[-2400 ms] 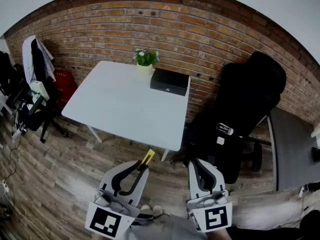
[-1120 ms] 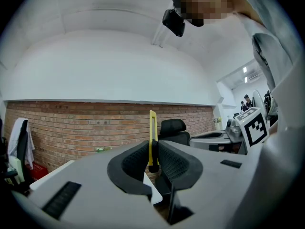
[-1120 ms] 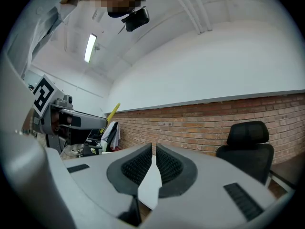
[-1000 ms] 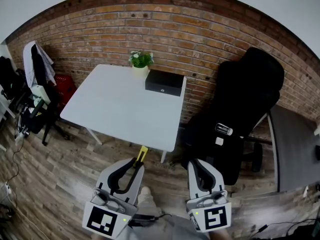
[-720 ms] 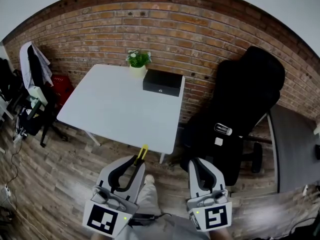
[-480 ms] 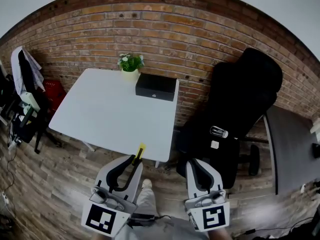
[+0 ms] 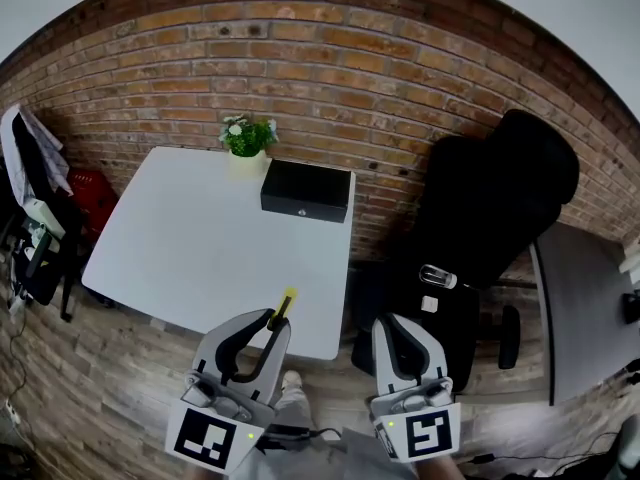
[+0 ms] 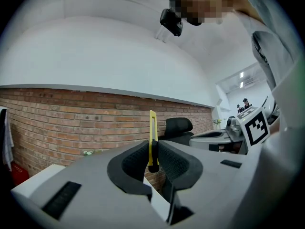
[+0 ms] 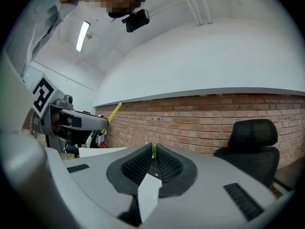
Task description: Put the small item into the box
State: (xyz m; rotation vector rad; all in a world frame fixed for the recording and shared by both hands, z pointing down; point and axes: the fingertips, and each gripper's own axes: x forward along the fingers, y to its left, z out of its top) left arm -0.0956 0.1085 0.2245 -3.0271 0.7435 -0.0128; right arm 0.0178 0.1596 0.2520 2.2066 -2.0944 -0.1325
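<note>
1. Left gripper [image 8: 153,149]: clenches a slim yellow item [image 8: 152,128] between both jaws, pinching it near its lower end and leaving most of its length sticking up past the jaw tips.
2. Right gripper [image 9: 153,160]: shows both jaws drawn together to a thin slit, with nothing gripped. Lets a sliver of green show through the slit, too small to identify.
3. Head view: finds both grippers low in the frame, side by side yet apart, marker cubes nearest the camera and jaws pointing toward the white table [image 7: 200,238].
4. Same view: puts the yellow item's tip over the table's near edge, well apart from the box. Cannot tell how high above the tabletop it is.
5. Black box [image 7: 306,190]: sits with its lid down at the far right corner of the table, close to the brick wall [image 7: 330,78], and shows one small pale dot on its front face.
6. Potted plant [image 7: 244,138]: stands just beside the box on its left, green with small white flowers, in a pale pot.
7. Further out: a black office chair [image 7: 500,208] right of the table, beyond the right gripper, on a wooden plank floor [image 7: 90,388].
8. Far left: another chair draped with clothes [image 7: 30,198] and a red object [image 7: 88,193] beside it. Far right: a grey flat surface [image 7: 590,308].
</note>
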